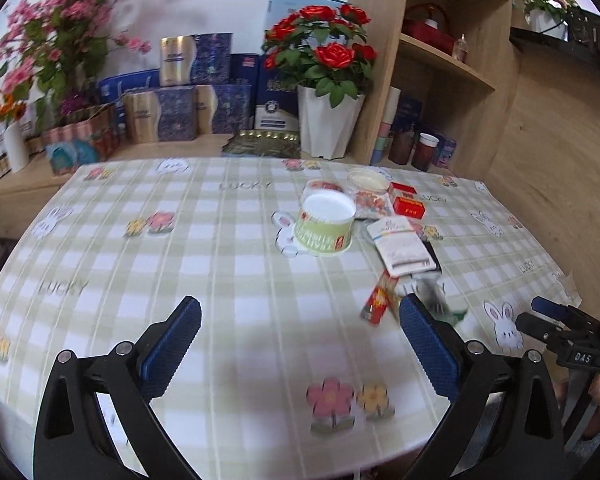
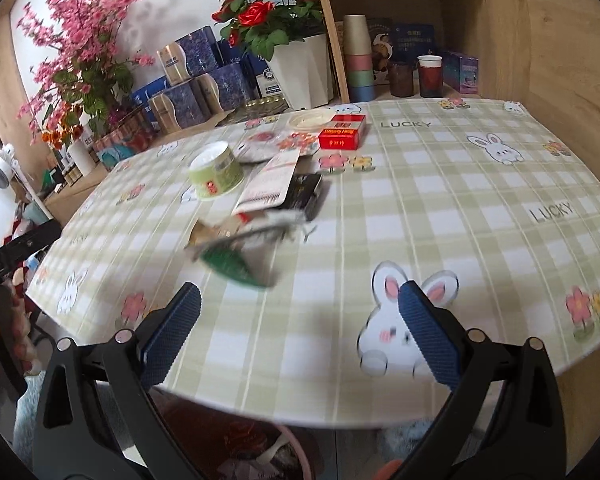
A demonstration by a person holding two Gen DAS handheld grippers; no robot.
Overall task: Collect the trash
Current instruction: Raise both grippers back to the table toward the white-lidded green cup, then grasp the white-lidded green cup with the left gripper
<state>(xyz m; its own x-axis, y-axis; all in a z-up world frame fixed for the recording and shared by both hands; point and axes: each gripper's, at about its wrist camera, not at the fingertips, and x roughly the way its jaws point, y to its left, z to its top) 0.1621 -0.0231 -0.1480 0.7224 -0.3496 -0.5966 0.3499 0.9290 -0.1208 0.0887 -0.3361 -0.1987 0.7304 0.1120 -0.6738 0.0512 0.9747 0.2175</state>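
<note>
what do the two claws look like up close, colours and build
Both match: the left claw and right claw each have two black plastic arms with triangular cut-outs and silver rivets at the joints. The fingers carry blue ribbed pads. In the left wrist view, the right claw's black body bears white lettering reading "DAS".

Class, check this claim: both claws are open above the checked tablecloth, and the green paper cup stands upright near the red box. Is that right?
One detail is wrong. The green paper cup is upside down, its white base facing up, as the left wrist view shows. The left claw and right claw are open, and the red box lies nearby.
</note>
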